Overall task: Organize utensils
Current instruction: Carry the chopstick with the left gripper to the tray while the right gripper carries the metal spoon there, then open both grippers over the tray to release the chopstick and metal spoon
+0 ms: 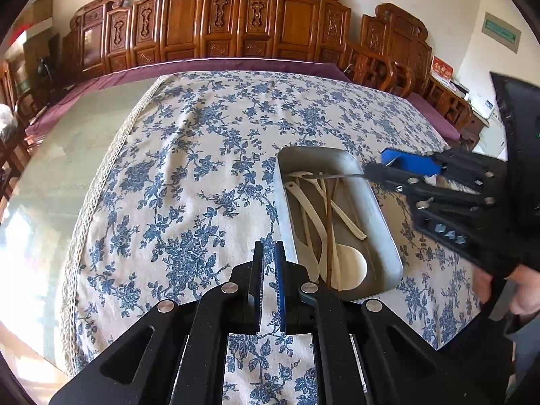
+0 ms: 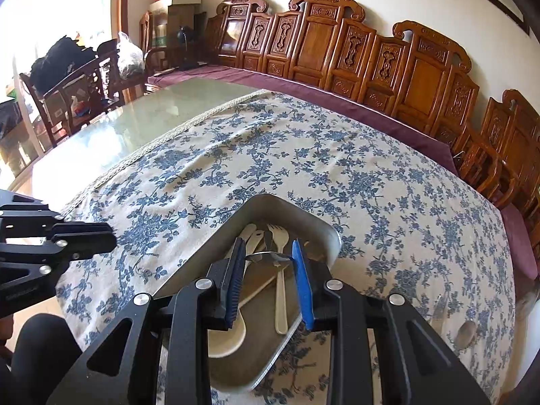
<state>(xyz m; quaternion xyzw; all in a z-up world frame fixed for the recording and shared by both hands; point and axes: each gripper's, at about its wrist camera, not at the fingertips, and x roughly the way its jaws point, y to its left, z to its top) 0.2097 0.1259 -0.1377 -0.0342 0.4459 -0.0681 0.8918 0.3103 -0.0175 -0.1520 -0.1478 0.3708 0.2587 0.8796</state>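
Observation:
A metal tray [image 1: 381, 216] sits on the floral tablecloth and holds cream plastic spoons [image 1: 351, 263], a cream fork [image 2: 280, 270] and wooden chopsticks [image 1: 329, 222]. My right gripper [image 2: 268, 256] hovers over the tray's far end, its jaws apart with a metal spoon [image 2: 270, 255] lying across between the pads; from the left wrist view that gripper [image 1: 381, 165] shows the spoon's thin edge [image 1: 334, 176] sticking out over the tray. My left gripper [image 1: 270, 256] is nearly shut and empty, low over the cloth just left of the tray. It shows at the left edge of the right wrist view [image 2: 84, 239].
A second metal spoon [image 2: 467, 332] lies on the cloth to the right of the tray. The blue floral cloth [image 1: 202, 168] covers part of a glass-topped table [image 2: 141, 118]. Carved wooden chairs [image 1: 236, 17] line the far wall. A person's hand [image 1: 519, 290] holds the right gripper.

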